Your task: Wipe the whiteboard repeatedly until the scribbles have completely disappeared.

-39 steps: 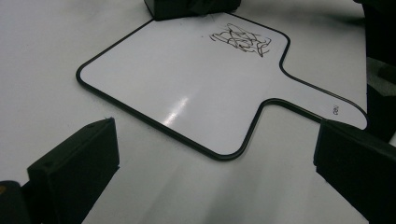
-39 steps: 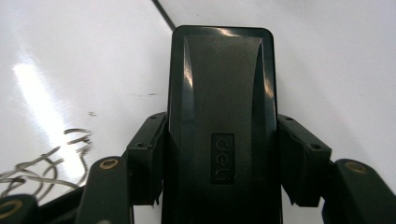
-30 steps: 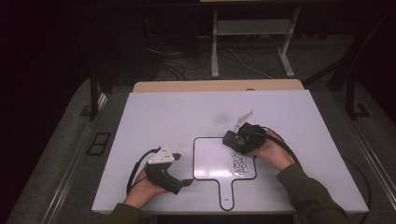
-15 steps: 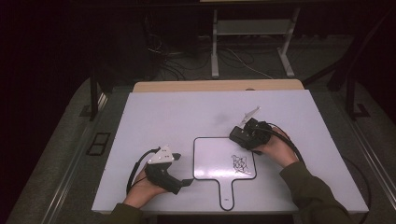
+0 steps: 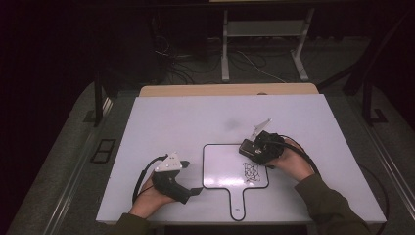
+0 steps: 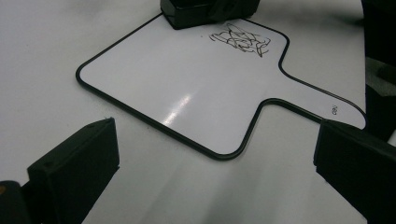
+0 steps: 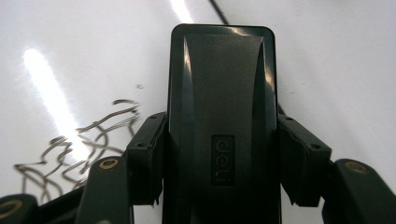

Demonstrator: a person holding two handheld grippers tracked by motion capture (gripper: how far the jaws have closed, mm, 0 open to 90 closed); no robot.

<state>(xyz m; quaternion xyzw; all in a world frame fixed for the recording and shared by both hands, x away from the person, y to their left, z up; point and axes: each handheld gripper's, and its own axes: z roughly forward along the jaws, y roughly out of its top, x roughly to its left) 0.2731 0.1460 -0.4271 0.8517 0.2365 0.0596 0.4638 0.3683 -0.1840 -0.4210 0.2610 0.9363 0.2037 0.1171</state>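
While right tool (image 5: 248, 147) clamps black eraser (image 7: 222, 116) at paddle whiteboard (image 5: 225, 164) upper right corner, scribble (image 5: 250, 171) sits just beside, unwiped. Left tool (image 5: 195, 190) gapes, grasping nothing, near handle. Risk: board unpinned on counter (image 5: 161, 122); wipe stroke may drag it.

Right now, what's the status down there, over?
Right tongs shut on eraser at whiteboard's edge. Left tongs open, empty. Scribble unwiped.
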